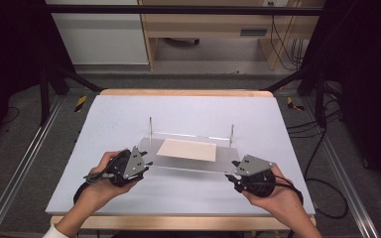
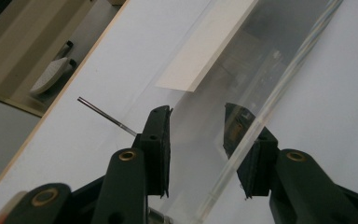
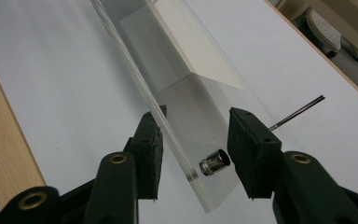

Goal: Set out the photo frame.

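Clear acrylic plate [image 1: 188, 161] lies long axis left-right on table [image 1: 129, 119]; left gripper [image 2: 198, 135] and right gripper [image 3: 193, 140] straddle opposite ends, fingers [image 3: 254, 149] spread, unclamped.

A white-topped table [image 1: 129, 124] with a pale wooden edge carried a clear acrylic stand [image 1: 188, 163] on thin metal posts, a cream sheet [image 1: 187, 148] on its plate.

overhead forward-down, gripper cameras close (shared clear plate [image 1: 188, 148])
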Demonstrator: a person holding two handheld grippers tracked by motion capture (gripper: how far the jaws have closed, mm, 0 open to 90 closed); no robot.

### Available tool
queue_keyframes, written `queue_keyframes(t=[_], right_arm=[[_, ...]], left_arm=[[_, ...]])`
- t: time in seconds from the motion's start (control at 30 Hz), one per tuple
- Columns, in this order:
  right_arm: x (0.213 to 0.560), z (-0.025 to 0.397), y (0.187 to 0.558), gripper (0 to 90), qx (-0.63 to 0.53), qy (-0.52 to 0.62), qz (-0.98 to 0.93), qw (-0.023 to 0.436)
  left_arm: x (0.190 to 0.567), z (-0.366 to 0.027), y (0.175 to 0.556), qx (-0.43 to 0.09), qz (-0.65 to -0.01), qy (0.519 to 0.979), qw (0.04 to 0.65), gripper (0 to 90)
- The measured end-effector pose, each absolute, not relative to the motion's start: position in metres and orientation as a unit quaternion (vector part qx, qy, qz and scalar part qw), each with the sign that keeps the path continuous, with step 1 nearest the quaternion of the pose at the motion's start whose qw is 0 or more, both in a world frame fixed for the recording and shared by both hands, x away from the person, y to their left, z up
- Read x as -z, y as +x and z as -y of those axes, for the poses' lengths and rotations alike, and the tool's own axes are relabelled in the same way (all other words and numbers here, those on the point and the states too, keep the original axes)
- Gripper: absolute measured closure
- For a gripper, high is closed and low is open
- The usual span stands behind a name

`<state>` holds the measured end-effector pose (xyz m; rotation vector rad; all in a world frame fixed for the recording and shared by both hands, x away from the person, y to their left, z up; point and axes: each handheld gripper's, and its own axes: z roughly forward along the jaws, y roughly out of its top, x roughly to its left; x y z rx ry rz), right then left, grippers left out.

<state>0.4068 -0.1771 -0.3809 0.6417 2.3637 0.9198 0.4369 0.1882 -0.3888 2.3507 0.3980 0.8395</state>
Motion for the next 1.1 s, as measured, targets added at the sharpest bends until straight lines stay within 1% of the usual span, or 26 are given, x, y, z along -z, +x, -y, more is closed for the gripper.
queue_keyframes(t=[0.33,0.63,1.1], right_arm=[[0.375,0.181,0.409,59.2,-0.338,0.233,-0.873,0.265],[0.363,0.187,0.419,60.9,-0.351,0.242,-0.868,0.255],[0.342,0.203,0.447,61.2,-0.369,0.262,-0.861,0.233]], left_arm=[[0.382,-0.185,0.430,-0.322,-0.149,0.882,0.312,64.3],[0.367,-0.183,0.438,-0.318,-0.153,0.880,0.317,67.3],[0.342,-0.175,0.457,-0.281,-0.166,0.889,0.320,69.1]])
